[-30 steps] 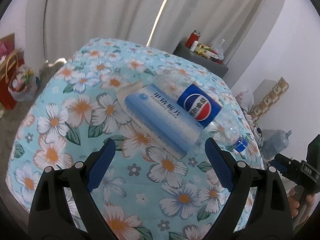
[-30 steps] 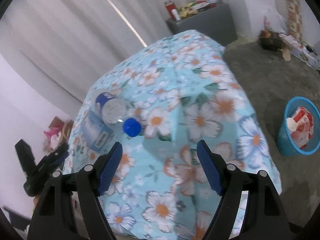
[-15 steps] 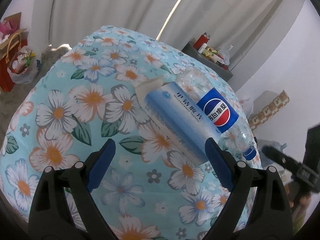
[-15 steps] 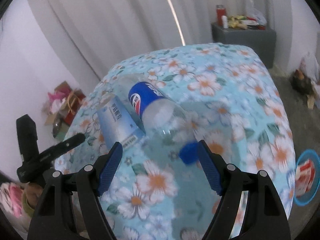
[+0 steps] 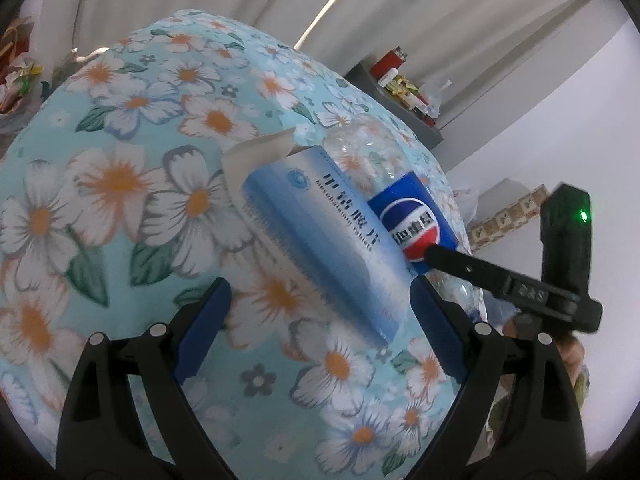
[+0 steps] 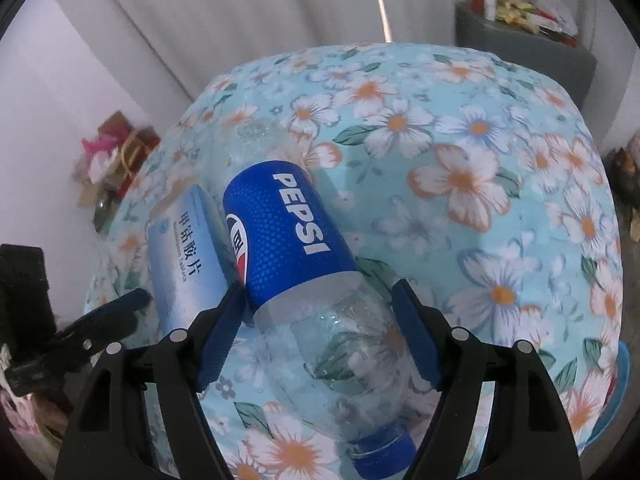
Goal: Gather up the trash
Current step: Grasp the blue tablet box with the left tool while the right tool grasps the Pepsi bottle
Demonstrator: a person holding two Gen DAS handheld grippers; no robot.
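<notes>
An empty clear Pepsi bottle with a blue label and blue cap lies on the floral tablecloth. A blue-and-white medicine box with an open flap lies right beside it. My right gripper is open, its fingers on either side of the bottle's clear lower body. My left gripper is open, with the near end of the box between its fingers. The bottle lies beyond the box there, and a right gripper finger lies against it.
A grey side table with a red bottle and wrappers stands behind the table by the white curtain. Bags sit on the floor at left. A blue bin's rim shows at lower right.
Both grippers moved in closer. The right gripper swung round and now straddles the bottle; the left gripper closed in on the box end. Both stay open.
</notes>
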